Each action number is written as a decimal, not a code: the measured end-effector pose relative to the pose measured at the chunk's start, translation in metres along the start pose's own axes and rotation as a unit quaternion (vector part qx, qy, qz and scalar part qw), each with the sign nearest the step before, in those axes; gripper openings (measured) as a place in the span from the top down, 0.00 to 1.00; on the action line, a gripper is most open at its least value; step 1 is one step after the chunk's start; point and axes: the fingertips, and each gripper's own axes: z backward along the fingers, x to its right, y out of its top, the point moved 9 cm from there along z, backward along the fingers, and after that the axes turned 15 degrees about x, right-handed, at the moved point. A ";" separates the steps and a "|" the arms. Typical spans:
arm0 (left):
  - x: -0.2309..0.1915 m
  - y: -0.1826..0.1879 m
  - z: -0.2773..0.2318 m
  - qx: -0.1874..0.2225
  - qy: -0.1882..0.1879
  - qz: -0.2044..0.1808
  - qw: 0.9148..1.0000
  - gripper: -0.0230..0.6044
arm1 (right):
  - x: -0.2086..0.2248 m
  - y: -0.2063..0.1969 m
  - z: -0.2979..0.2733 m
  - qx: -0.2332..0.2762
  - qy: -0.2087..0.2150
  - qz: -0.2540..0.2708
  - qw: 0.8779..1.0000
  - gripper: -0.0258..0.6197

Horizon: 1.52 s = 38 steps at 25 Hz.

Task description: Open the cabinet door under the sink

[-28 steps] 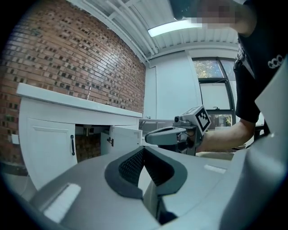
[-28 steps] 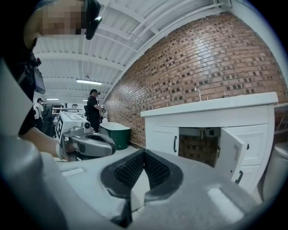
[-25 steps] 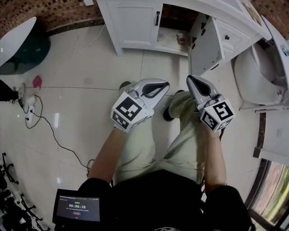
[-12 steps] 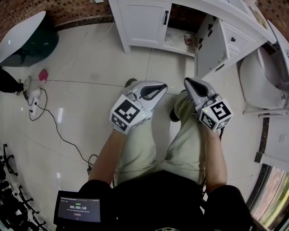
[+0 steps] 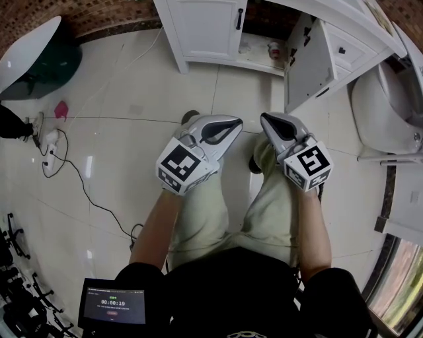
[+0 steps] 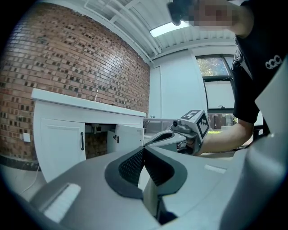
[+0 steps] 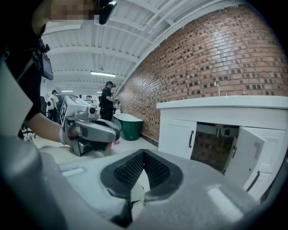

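The white sink cabinet (image 5: pixel 198 39) stands at the top of the head view. Its left door (image 5: pixel 208 26) is closed, with a black handle (image 5: pixel 239 18). Its right door (image 5: pixel 307 63) is swung wide open, baring the dark inside (image 5: pixel 261 30). My left gripper (image 5: pixel 234 123) and right gripper (image 5: pixel 266 121) hover side by side above the person's knees, well short of the cabinet, both shut and holding nothing. In the left gripper view the left gripper (image 6: pixel 144 150) points at the open door (image 6: pixel 128 137). In the right gripper view the right gripper (image 7: pixel 144 155) faces the closed door (image 7: pixel 177 132).
A small container (image 5: pixel 273 49) sits inside the cabinet. A green and white bathtub (image 5: pixel 33 59) is at the far left. A cable with a plug strip (image 5: pixel 49 148) and a pink object (image 5: pixel 61 109) lie on the tiled floor. A toilet (image 5: pixel 386 105) stands at the right.
Both grippers stay shut and have drifted slightly left and closer together in the head view. The cabinet's right door stands open throughout.
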 end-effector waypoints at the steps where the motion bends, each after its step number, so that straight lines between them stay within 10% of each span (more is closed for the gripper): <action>1: 0.000 0.000 0.000 0.000 0.000 0.001 1.000 0.94 | 0.000 -0.001 0.000 0.000 0.003 0.000 1.000 0.97; 38: 0.008 -0.007 -0.026 -0.020 -0.008 -0.012 1.000 0.94 | 0.017 0.005 0.035 0.032 0.005 -0.012 0.999 0.97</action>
